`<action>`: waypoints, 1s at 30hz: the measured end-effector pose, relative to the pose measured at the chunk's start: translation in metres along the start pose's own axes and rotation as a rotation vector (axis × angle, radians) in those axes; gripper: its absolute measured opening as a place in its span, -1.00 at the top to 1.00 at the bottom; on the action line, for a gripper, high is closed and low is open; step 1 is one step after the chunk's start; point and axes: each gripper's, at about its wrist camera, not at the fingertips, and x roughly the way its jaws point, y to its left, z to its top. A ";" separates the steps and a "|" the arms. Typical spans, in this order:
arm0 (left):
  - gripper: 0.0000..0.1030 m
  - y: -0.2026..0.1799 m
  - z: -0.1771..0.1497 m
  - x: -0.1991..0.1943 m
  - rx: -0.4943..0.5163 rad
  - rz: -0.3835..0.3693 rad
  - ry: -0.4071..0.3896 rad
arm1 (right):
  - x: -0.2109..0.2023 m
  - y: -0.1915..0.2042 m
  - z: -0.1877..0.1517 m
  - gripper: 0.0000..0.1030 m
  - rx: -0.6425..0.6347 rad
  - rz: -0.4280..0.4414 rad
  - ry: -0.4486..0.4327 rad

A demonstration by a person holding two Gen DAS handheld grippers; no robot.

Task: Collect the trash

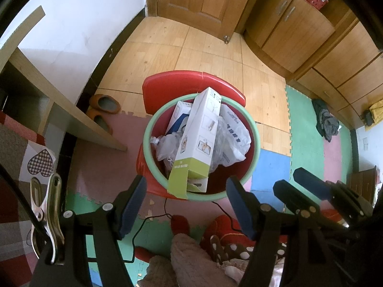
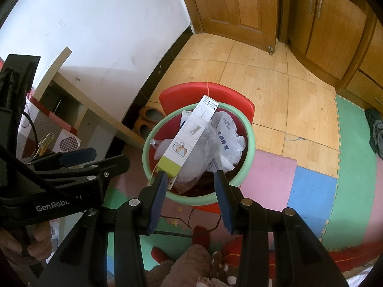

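Open right hand-held gripper point(image 2: 190, 199) above white-and-green box point(image 2: 185, 141) in bin point(image 2: 249, 141).

The left gripper point(image 1: 186, 205) is hovering open above a green-rimmed red bin point(image 1: 257, 148), where a long white-and-lime carton point(image 1: 199, 138) is lying across crumpled plastic bags point(image 1: 233, 136).

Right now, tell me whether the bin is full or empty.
Full: the bin is heaped with plastic bags, and a long box sticks out over its rim.
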 end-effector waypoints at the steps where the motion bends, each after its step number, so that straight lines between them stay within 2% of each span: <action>1: -0.40 0.000 0.000 0.000 0.000 0.000 0.000 | 0.000 0.000 0.000 0.20 0.000 0.000 0.000; 30: -0.40 -0.001 -0.001 0.003 -0.008 0.016 0.008 | -0.002 -0.003 0.000 0.20 0.001 0.000 0.001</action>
